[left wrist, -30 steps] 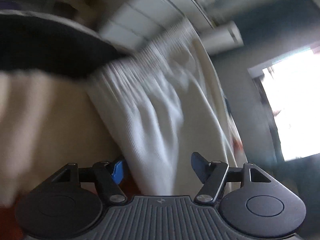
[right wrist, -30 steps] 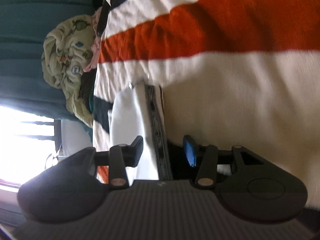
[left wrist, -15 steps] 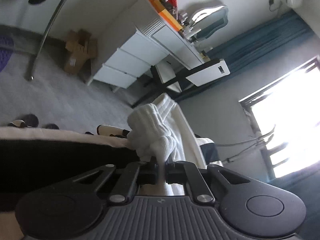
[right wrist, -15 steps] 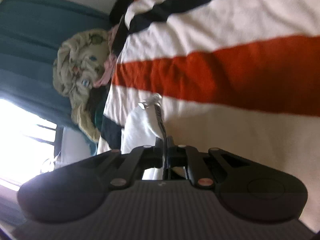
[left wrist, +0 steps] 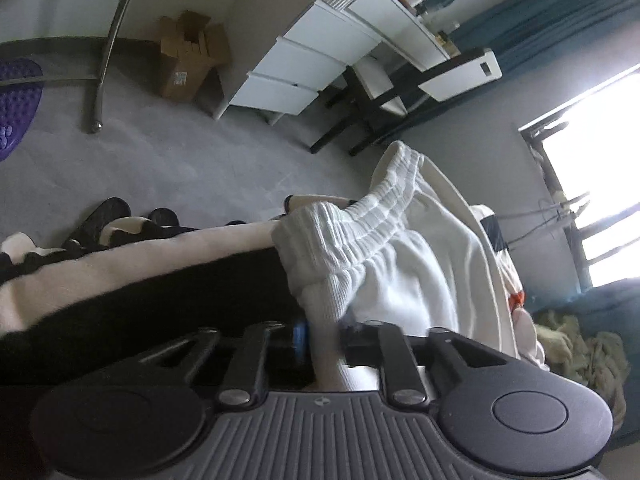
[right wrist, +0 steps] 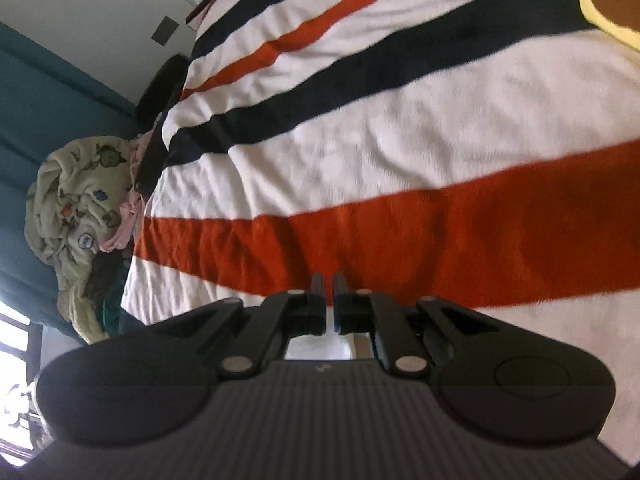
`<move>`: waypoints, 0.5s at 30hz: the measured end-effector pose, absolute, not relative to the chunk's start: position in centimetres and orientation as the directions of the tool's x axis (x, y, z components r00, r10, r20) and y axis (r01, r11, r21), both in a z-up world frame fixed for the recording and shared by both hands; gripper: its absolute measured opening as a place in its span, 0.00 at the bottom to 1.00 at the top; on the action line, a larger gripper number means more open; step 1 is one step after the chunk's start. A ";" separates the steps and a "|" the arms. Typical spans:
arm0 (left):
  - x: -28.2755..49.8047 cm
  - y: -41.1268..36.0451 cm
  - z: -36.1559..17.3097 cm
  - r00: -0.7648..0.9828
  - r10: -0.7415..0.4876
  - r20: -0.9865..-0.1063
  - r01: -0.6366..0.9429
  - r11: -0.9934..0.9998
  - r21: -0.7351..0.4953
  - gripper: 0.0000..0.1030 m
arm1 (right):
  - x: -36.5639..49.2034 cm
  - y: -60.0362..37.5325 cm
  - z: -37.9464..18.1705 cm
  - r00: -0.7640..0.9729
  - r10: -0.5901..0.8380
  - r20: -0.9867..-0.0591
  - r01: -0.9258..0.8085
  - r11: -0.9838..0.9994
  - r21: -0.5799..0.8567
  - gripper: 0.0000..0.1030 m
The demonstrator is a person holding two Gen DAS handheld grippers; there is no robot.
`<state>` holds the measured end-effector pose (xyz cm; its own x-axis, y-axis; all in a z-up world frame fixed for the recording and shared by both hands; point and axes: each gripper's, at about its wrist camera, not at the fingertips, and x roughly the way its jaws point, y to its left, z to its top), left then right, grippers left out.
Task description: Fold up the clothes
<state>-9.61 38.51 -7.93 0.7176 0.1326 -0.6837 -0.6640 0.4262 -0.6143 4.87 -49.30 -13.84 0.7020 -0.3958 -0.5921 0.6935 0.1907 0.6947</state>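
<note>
Since half a second ago the left gripper (left wrist: 324, 338) has swung lower and its jaws have parted a little, yet they still pinch the white garment (left wrist: 384, 256) by its ribbed, elastic waistband. The garment is one soft knit piece, bunched at the fingers and draped over the edge of the bed (left wrist: 132, 264). Beyond lie grey carpet, one cardboard box (left wrist: 188, 64), one white drawer unit (left wrist: 296, 68) and two dark shoes (left wrist: 120, 220).

In the right view, the right gripper (right wrist: 328, 300) has tilted up from the garment. Its two fingers stand nearly together, with a thin gap; white cloth shows just behind them, but whether they grip it cannot be told. Ahead spreads one fleecy blanket (right wrist: 400, 140) striped white, orange and navy. One crumpled pale printed blanket (right wrist: 76, 200) is heaped at its far-left edge.
</note>
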 end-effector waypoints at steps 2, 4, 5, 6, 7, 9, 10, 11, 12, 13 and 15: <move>-10.6 38.3 -7.5 0.713 0.139 -0.688 -0.662 0.458 -0.593 0.36 | 5.0 -49.1 -13.5 0.697 -0.401 -0.594 0.703 0.219 0.677 0.08; -10.7 37.9 -6.2 0.698 0.180 -0.693 -0.670 0.504 -0.544 0.52 | 5.1 -48.9 -13.1 0.693 -0.406 -0.596 0.711 0.247 0.659 0.08; -10.7 37.3 -5.1 0.693 0.209 -0.690 -0.672 0.534 -0.513 0.58 | 5.2 -48.8 -13.0 0.691 -0.409 -0.596 0.715 0.260 0.649 0.08; -10.0 36.0 -4.3 0.702 0.218 -0.678 -0.654 0.573 -0.494 0.60 | 5.3 -48.7 -12.8 0.688 -0.412 -0.597 0.718 0.274 0.639 0.09; -9.2 34.7 -3.5 0.714 0.223 -0.663 -0.632 0.612 -0.475 0.63 | 5.3 -48.6 -12.6 0.686 -0.415 -0.598 0.722 0.288 0.629 0.09; -7.6 32.0 -1.9 0.738 0.231 -0.634 -0.586 0.686 -0.431 0.69 | 5.7 -48.1 -12.2 0.689 -0.414 -0.595 0.723 0.335 0.604 0.09; -6.8 30.6 -1.1 0.750 0.234 -0.619 -0.561 0.721 -0.407 0.73 | 6.9 -47.0 -11.5 0.712 -0.391 -0.583 0.701 0.428 0.570 0.09; -6.0 29.3 -0.3 0.762 0.236 -0.603 -0.535 0.754 -0.381 0.75 | 8.0 -45.9 -10.9 0.734 -0.365 -0.573 0.672 0.516 0.532 0.09; -5.2 28.0 0.5 0.774 0.236 -0.588 -0.509 0.784 -0.354 0.76 | 9.1 -44.7 -10.3 0.754 -0.337 -0.564 0.634 0.599 0.489 0.09; -4.4 26.6 1.3 0.785 0.236 -0.573 -0.482 0.813 -0.326 0.78 | 10.0 -43.6 -9.7 0.773 -0.306 -0.556 0.590 0.669 0.452 0.09; -2.8 23.9 2.9 0.808 0.232 -0.542 -0.426 0.865 -0.265 0.79 | 10.9 -41.0 -8.7 0.815 -0.236 -0.529 0.495 0.758 0.424 0.09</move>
<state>-2.78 23.93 2.89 0.8079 0.2323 -0.5416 -0.4261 0.8651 -0.2646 10.89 -40.99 -8.73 0.8150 -0.2362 -0.5292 0.4952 0.7580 0.4244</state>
